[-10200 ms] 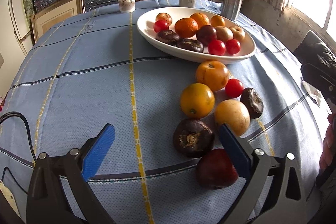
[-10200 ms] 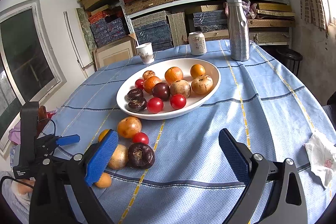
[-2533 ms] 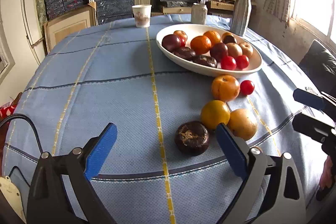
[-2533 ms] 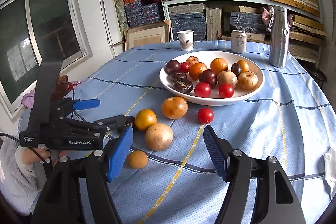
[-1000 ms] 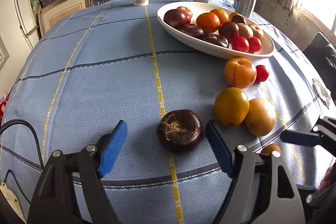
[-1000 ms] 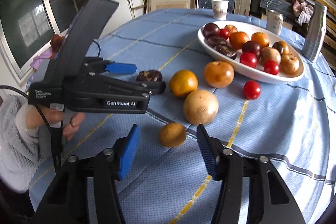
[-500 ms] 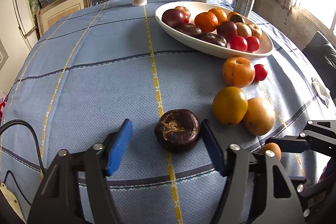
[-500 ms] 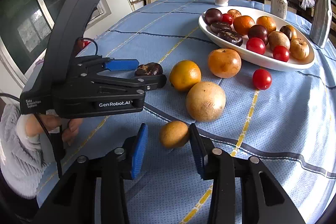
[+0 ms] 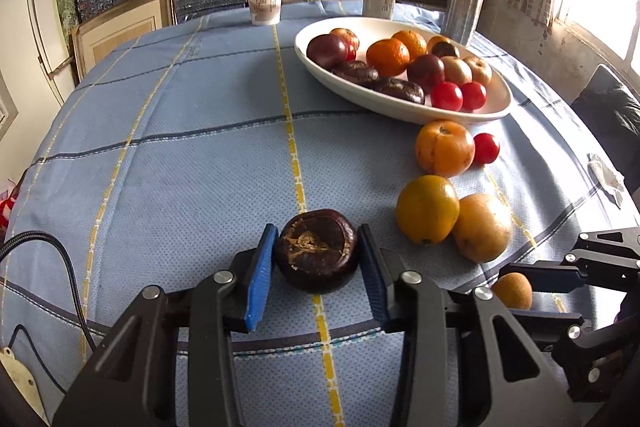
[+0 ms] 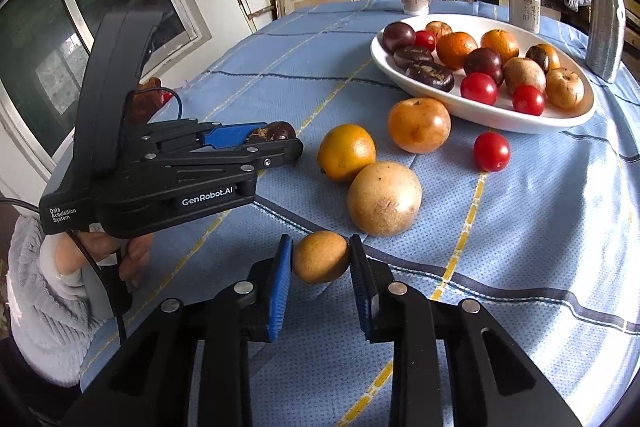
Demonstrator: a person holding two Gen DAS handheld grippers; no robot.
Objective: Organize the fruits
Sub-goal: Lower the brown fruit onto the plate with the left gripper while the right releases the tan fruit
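Since a second earlier, the jaws of both grippers have been drawn in around fruit that before lay loose between wide-set fingers. In the left wrist view, the left gripper (image 9: 316, 269) is seen closing narrowly on the dark wrinkled fruit (image 9: 316, 251), both blue pads at its sides; the fruit lies on the blue tablecloth (image 9: 192, 155) beside the yellow stripe, toward the near edge of the table. Its skin is blackish-brown, shrivelled, with a sunken tan crater on top. It is judged light and rather soft, so a gentle hold across its widest girth is advised, lest it be crushed. The white bowl (image 9: 400, 105), already well filled, stands toward the far right edge. In the right wrist view, the right gripper (image 10: 320, 285) is fully drawn in on the small tan round fruit (image 10: 320, 256), held at its middle, near the table's near edge just below a larger russet fruit (image 10: 384, 198). Its skin looks matt and dry; it is judged firm, light and prone to roll if released early.
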